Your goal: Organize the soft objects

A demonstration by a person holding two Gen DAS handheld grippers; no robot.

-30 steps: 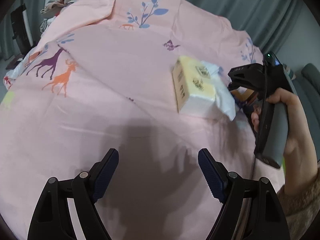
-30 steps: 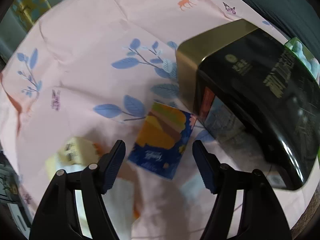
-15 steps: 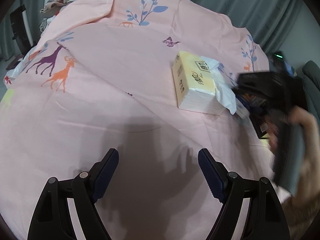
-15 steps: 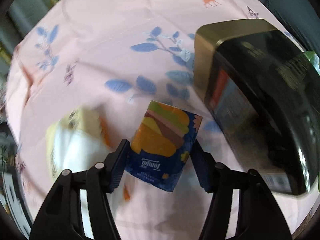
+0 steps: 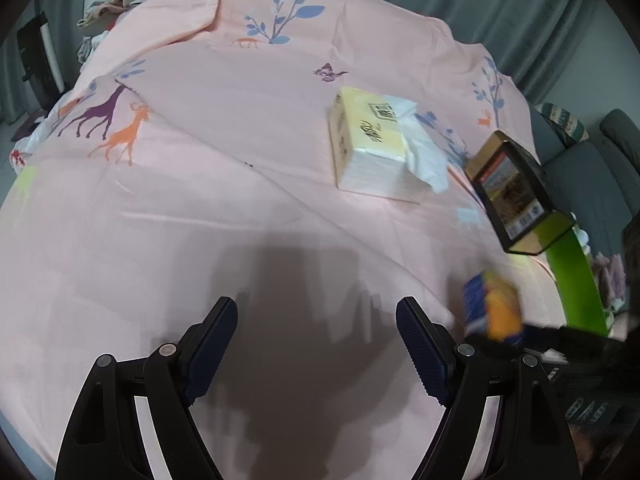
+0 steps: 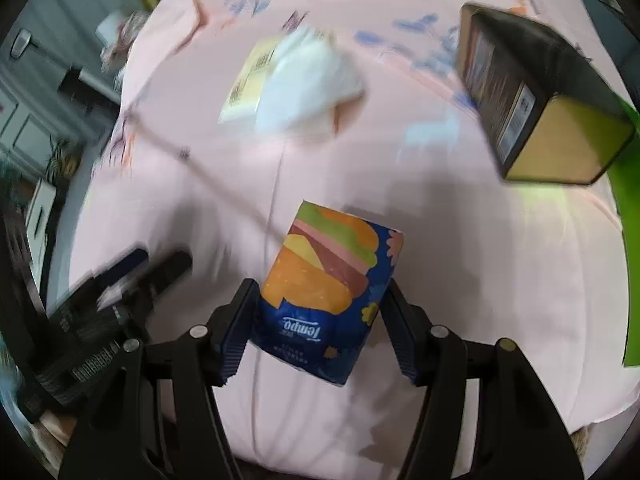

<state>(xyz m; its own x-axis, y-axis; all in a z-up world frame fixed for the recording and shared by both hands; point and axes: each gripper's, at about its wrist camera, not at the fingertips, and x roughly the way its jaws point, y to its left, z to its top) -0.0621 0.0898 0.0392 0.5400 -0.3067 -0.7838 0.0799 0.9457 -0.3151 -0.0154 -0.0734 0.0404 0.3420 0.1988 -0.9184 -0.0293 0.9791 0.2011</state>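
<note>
right gripper [image 6: 316, 320]: clamped on the blue pack [image 6: 328, 292] — both pads press its long sides, lower half of the pack sits between the fingers, upper half with the burger print sticks out ahead of the tips.
blue pack: held clear above the pink sheet [image 6: 500, 280], tilted a little; "tempo" lettering reads upside down in the right wrist view. In the left wrist view it shows as a blurred blue-orange blob [image 5: 494, 308] low on the right, just right of the left gripper's right finger.
left gripper [image 5: 316, 344]: jaws wide apart, nothing between them — only bare sheet and shadow under the tips.
yellow pack [image 5: 368, 148]: lies flat on the sheet, well ahead of both grippers; a white tissue [image 5: 424, 152] hangs out of its top on the right side. Well apart from the blue pack.
black box [image 5: 516, 196]: black and gold, right of the yellow pack near the sheet's right edge, one end raised off the sheet. Apart from the blue pack.
green thing [image 5: 576, 280]: bright green strip just beyond the black box at the right edge; cannot tell what it is.
sheet: pink, printed with giraffe, deer, blue leaves; creases run across it.
background: grey curtains [image 5: 500, 4] behind, clothes pile [image 5: 116, 4] top left.
</note>
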